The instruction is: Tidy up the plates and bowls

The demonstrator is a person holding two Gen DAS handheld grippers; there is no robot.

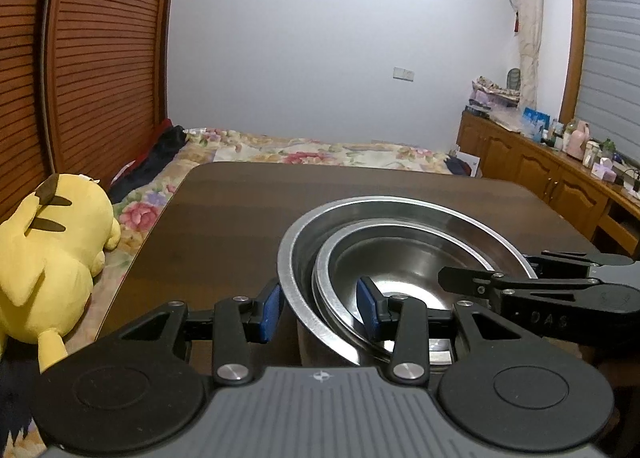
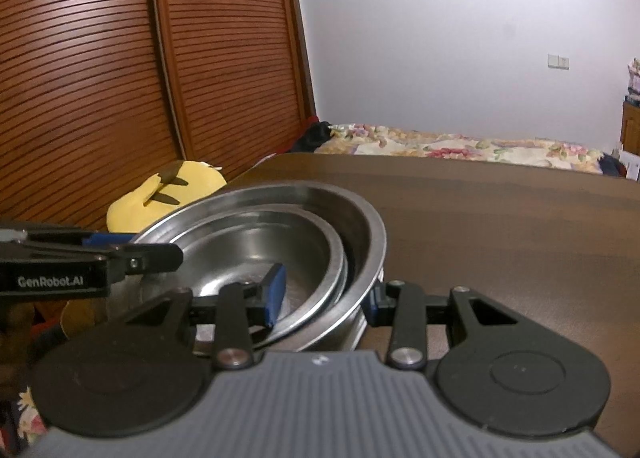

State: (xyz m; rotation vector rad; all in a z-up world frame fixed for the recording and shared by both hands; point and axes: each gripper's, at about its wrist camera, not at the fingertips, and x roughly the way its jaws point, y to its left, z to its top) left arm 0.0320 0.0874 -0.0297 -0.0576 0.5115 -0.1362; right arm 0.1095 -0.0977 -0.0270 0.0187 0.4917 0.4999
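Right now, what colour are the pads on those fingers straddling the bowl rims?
Blue pads on black fingers, clearest in the left wrist view.

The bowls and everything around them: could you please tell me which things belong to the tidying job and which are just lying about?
Part of the job:
- outer bowl
- inner bowl nested in it
- left gripper and right gripper, each astride the bowls' rims
- table under them

Just lying about:
- yellow plush
- bed
- sideboard with its clutter
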